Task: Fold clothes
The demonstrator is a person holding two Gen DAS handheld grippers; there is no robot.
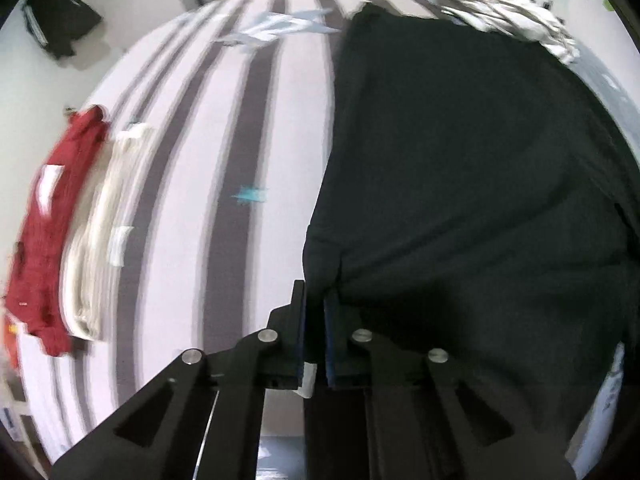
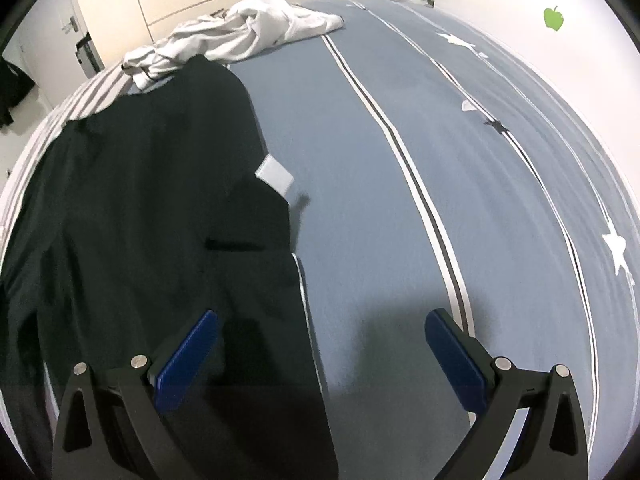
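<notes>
Black garment (image 1: 460,168) spread flat on the bed, its near corner pinched in the left claw (image 1: 314,308).

The black garment is matte, soft cloth with a white label (image 2: 276,178) at its right edge; it lies across the seam where the grey-striped sheet (image 1: 192,168) meets the blue sheet (image 2: 380,200) with white stars. The left claw is clenched on a fold of it. The right claw (image 2: 320,336) is released, jaws wide, one blue pad (image 2: 186,364) over the cloth, the other over blue sheet. A crumpled white garment (image 2: 248,36) lies at the bed's far edge; folded red (image 1: 48,220) and cream (image 1: 108,224) clothes sit at the left edge.
</notes>
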